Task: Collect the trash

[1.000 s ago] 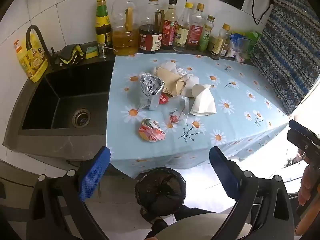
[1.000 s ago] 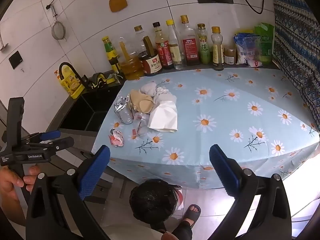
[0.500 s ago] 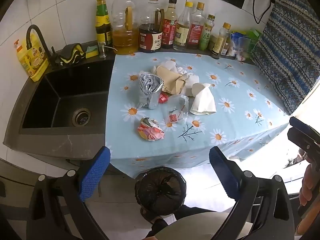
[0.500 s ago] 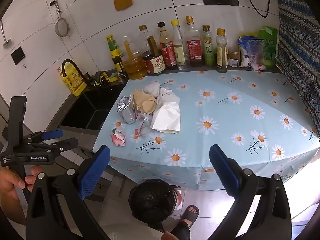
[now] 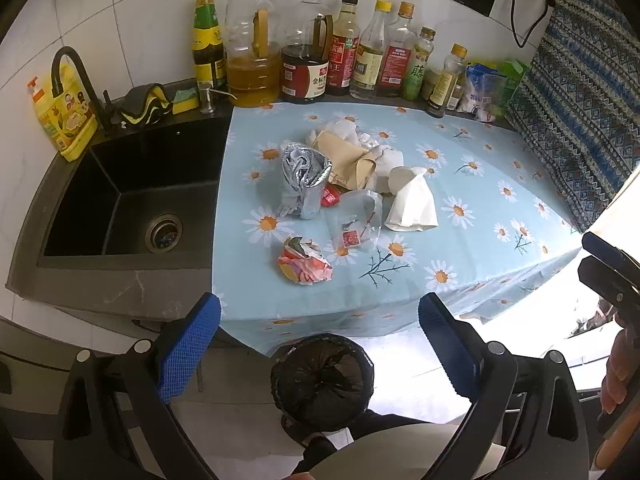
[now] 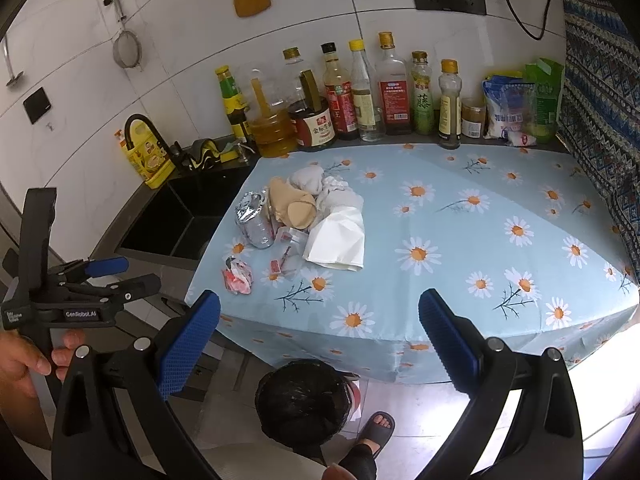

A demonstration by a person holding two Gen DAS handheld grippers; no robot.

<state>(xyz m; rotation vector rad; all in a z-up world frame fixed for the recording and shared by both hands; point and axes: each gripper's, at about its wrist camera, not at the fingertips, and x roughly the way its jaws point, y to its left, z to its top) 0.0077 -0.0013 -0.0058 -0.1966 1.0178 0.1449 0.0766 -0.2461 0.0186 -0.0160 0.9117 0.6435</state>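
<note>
A pile of trash lies on the daisy tablecloth (image 5: 472, 184): a crumpled red wrapper (image 5: 304, 266) (image 6: 238, 276), a silver foil bag (image 5: 304, 182) (image 6: 254, 220), a clear plastic packet (image 5: 354, 222), a brown paper bag (image 5: 348, 158) (image 6: 292, 204) and a white paper bag (image 5: 412, 206) (image 6: 338, 240). A bin with a black liner (image 5: 322, 378) (image 6: 304, 398) stands on the floor below the counter edge. My left gripper (image 5: 320, 344) is open and empty, held back from the counter above the bin. My right gripper (image 6: 320, 340) is open and empty, also short of the counter.
A black sink (image 5: 128, 196) lies left of the cloth, with a yellow dish soap bottle (image 5: 66, 118). Several sauce and oil bottles (image 5: 304, 64) line the back wall. A patterned cloth (image 5: 580, 112) hangs at the right. A sandalled foot (image 6: 376, 426) is beside the bin.
Both grippers have drifted slightly nearer the counter; the trash pile sits a little lower in the views. Nothing was grasped or moved.
</note>
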